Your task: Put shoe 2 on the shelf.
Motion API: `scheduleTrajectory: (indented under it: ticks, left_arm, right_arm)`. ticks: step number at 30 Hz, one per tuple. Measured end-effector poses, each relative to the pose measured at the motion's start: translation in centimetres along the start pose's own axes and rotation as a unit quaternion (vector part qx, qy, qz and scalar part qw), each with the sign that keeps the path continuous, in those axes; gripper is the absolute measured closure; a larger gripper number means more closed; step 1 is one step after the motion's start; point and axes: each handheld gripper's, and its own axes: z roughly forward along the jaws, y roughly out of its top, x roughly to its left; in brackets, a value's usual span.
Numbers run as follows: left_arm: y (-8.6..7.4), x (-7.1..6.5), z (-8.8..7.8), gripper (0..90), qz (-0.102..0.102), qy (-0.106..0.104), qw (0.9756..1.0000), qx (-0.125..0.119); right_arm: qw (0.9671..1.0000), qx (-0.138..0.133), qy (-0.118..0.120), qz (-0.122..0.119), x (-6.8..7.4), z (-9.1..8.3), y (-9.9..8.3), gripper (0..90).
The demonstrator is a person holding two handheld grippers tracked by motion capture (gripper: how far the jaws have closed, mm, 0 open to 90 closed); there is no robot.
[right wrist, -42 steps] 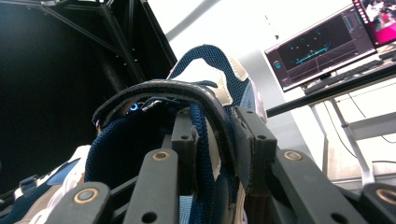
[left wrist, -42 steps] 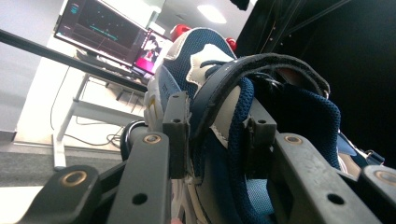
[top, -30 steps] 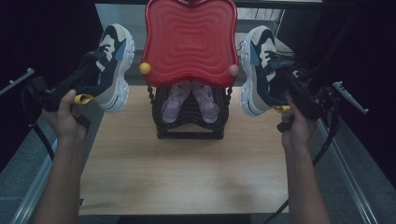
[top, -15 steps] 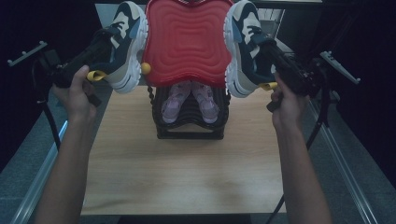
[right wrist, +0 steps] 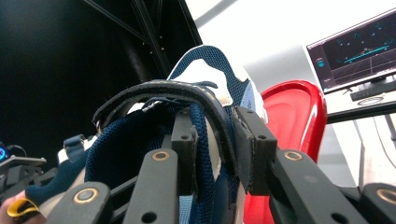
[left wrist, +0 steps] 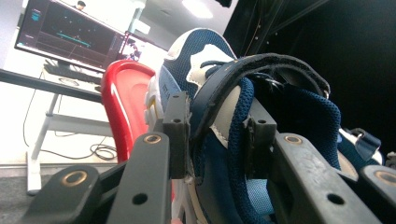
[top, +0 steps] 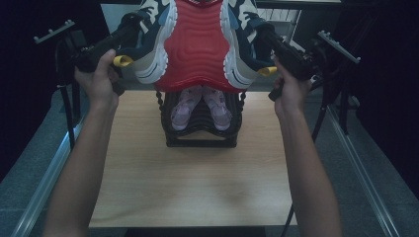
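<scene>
1. The person holds one gripper in each hand, both raised above the far half of the wooden table [top: 197, 187]
2. The left gripper [left wrist: 212, 140] is clamped on the collar of the left sneaker [top: 150, 37]; in the left gripper view one jaw pad sits outside the shoe's wall and the other inside its opening, and both press on the padded blue edge
3. The right gripper [right wrist: 215, 147] is clamped in the same way on the collar of the right sneaker [top: 242, 42], with the blue mesh and the dark strap squeezed between its pads
4. Both sneakers are in the air, blue and white with thick white soles, and they hang beside the red tray [top: 197, 47]: the left sneaker at its left edge, the right sneaker at its right edge
5. The soles turn inward, toward the red tray; I cannot tell if they touch it
6. The red tray has a wavy surface and sits on top of a black rack [top: 200, 133] that stands on the table
7. Under the tray, inside the rack, a pair of small pink shoes [top: 200, 106] lies side by side
8. Behind the tray, in the gripper views, a monitor [left wrist: 70, 39] with a dark screen stands on a desk
</scene>
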Motion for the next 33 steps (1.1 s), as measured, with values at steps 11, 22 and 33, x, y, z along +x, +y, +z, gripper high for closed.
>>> scheduleTrajectory:
  ticks: [11,22,33]
  left_arm:
    - [-0.3,-0.5,4.9,68.1,0.004,0.005,0.9998,0.018]
    - [-1.5,0.4,6.5,68.0,0.002,0.012,0.9995,0.029]
    - [-2.4,0.2,7.8,67.7,0.034,0.043,0.9975,0.044]
  right_arm:
    - [0.9994,0.027,-0.018,-0.007,-0.4,4.1,-0.1,71.5]
    - [0.9985,0.042,-0.032,-0.014,-1.0,5.9,-0.6,71.5]
    - [0.9937,0.065,-0.068,-0.06,-0.3,7.7,-1.7,71.3]
